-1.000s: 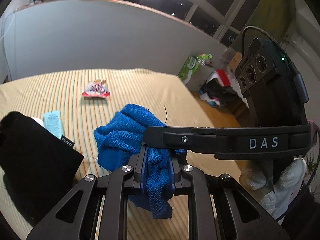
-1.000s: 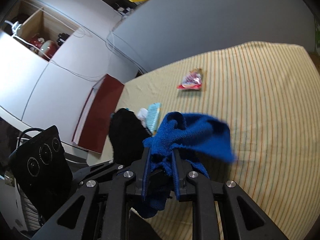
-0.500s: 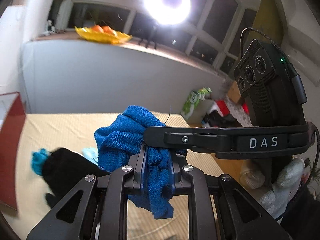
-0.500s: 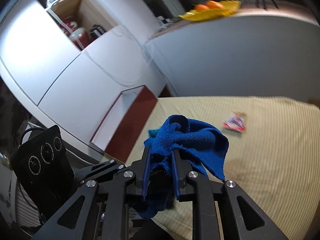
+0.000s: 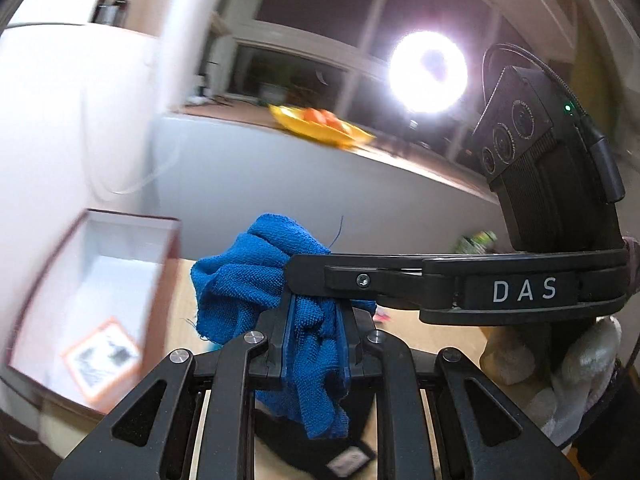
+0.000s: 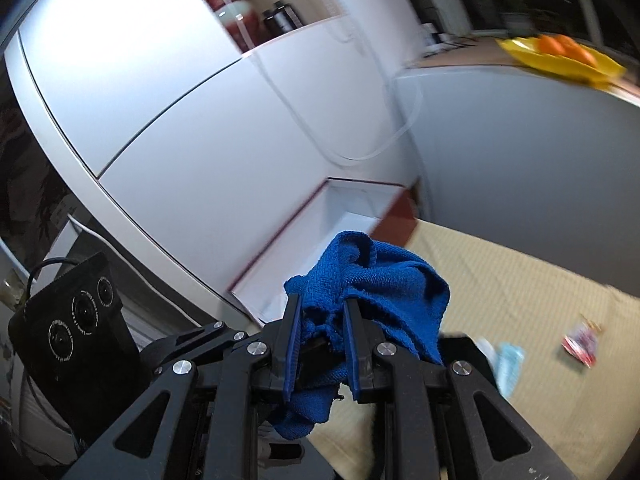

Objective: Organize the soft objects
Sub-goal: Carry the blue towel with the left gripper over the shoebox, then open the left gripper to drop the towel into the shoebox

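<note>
A crumpled blue cloth [image 5: 256, 276] is held in the air by both grippers at once. My left gripper [image 5: 316, 312] is shut on the blue cloth, and the right gripper's finger [image 5: 400, 280] crosses just in front of it. In the right wrist view my right gripper [image 6: 320, 316] is shut on the same blue cloth [image 6: 384, 284]. An open box with dark red sides and a white inside [image 5: 104, 264] stands to the left, and it shows ahead in the right wrist view [image 6: 348, 216]. A black soft item [image 5: 304, 452] lies below the cloth.
The striped tan bed surface [image 6: 520, 320] holds a light blue packet [image 6: 508, 360] and a red snack packet [image 6: 580, 344]. White cabinets [image 6: 200, 120] and a grey wall [image 5: 280, 184] rise behind the box. A yellow fruit bowl [image 5: 320, 124] sits on the ledge.
Both grippers, still shut on the blue cloth, have lifted and swung left. The red box has come into view close ahead, and the bed has dropped out of the middle of both views.
</note>
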### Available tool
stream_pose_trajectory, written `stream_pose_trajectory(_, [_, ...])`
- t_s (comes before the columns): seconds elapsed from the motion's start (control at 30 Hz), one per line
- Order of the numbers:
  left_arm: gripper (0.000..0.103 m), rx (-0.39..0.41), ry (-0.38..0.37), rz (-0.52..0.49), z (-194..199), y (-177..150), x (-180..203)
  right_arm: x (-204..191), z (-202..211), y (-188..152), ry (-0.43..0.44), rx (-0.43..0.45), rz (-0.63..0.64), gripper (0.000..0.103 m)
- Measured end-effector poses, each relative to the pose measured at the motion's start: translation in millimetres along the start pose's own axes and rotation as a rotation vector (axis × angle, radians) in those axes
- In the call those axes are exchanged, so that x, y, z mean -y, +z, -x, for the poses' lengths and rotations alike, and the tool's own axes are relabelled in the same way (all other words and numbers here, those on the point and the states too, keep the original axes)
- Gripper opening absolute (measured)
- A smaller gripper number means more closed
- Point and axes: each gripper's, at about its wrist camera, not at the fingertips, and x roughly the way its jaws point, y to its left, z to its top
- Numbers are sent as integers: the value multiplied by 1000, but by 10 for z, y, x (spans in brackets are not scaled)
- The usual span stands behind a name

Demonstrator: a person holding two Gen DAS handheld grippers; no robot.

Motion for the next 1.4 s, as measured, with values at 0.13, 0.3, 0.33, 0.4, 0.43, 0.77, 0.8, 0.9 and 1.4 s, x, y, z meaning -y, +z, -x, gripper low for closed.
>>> stream_pose_trajectory(0.13, [16,29,40,47,98,127,-413,-252,-330,253,20,-16,41,18])
stream_pose_trajectory(0.3, [16,46,103,66,86,237,-818,-469,-736,509,35,-28,83,18])
stream_pose_trajectory(0.33, [16,43,112,73,62,254,-902,-488,-819,549,34,-32,88,18])
stream_pose_trajectory(0.4, [16,38,129,81,22,268,-1016,-508,-983,616,34,-44,93,18])
stream_pose_trajectory(0.43, [16,35,137,86,3,274,-1066,-506,-1034,629,34,-49,98,18])
stream_pose_trajectory(0.77, [16,2,180,140,-166,269,-1556,-493,-1657,858,24,-112,97,18])
stream_pose_trajectory(0.8, [16,-6,183,148,-189,257,-1602,-491,-1712,866,23,-119,94,18])
stream_pose_trajectory(0.9, [16,-29,201,164,-272,234,-1701,-455,-1884,879,14,-140,80,18])
stream_pose_trajectory(1.4, [63,-81,267,254,-427,86,-1989,-155,-2020,970,-101,-120,-19,47])
